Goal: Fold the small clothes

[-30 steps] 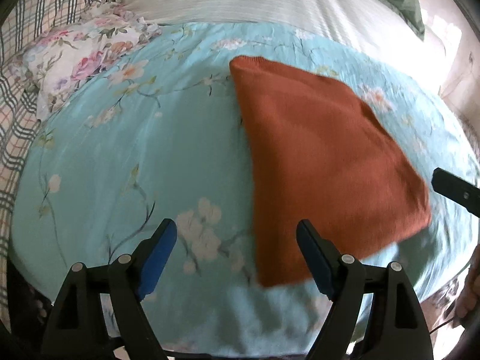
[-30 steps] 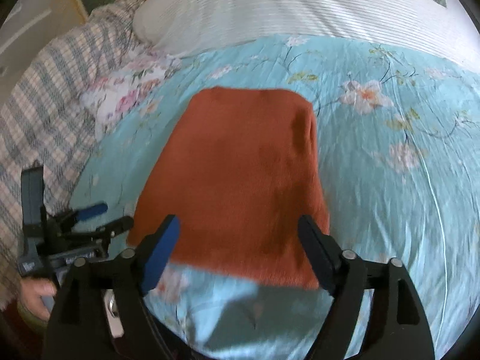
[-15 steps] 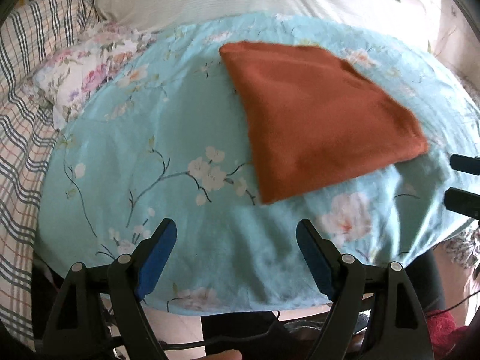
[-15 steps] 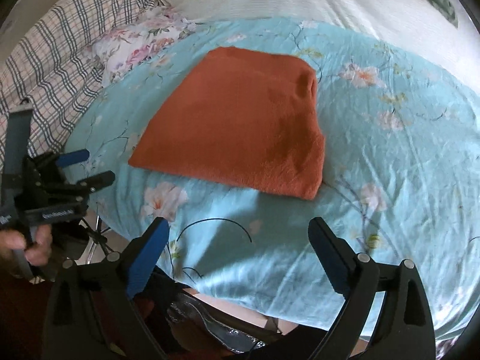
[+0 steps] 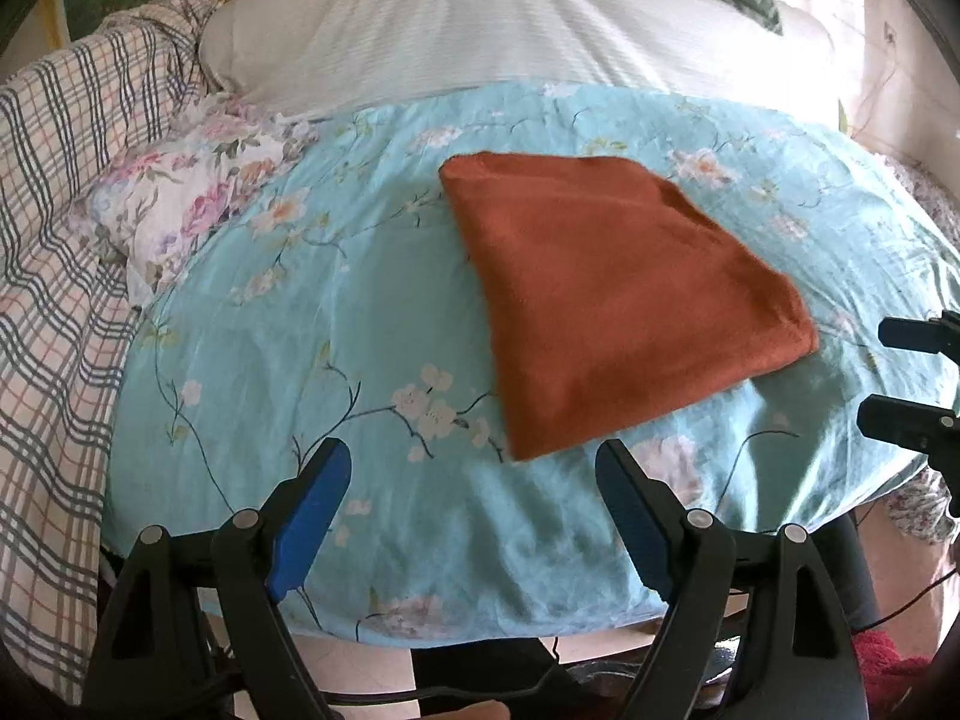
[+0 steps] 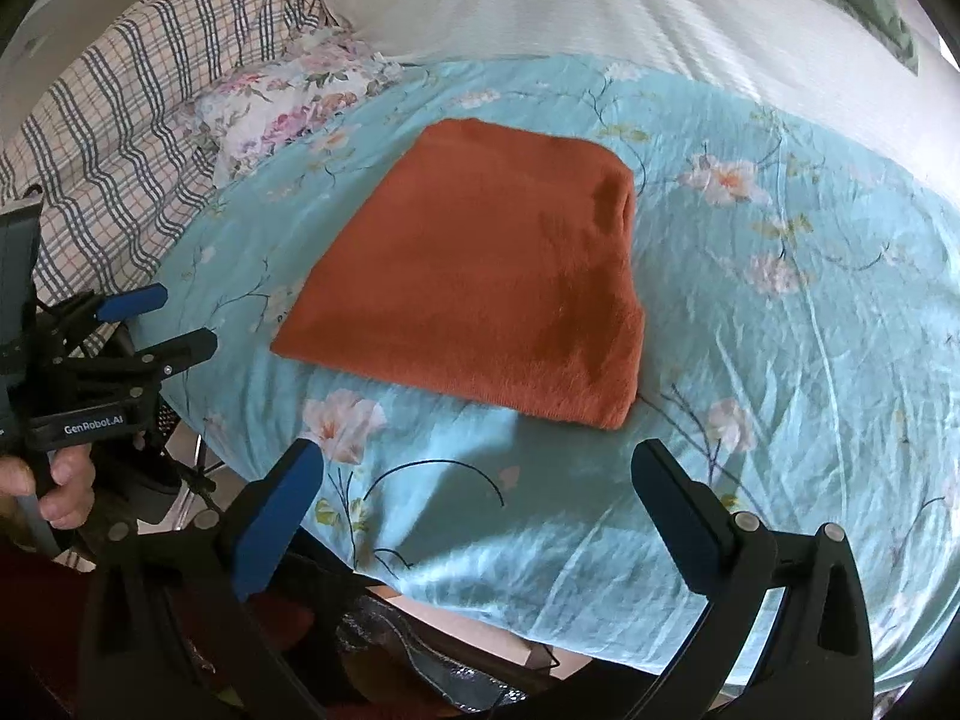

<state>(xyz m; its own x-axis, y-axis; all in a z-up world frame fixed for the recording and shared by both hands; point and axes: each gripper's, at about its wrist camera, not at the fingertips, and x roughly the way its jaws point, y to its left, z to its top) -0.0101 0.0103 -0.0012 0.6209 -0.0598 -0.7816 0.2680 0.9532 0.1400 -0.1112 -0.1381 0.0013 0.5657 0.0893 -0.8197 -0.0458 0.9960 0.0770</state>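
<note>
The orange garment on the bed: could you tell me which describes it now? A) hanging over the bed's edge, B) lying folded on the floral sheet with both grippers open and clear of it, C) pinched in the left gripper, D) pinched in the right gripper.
B: the orange garment lies folded flat on the floral sheet, while the left gripper and right gripper are open, short of it.
</note>
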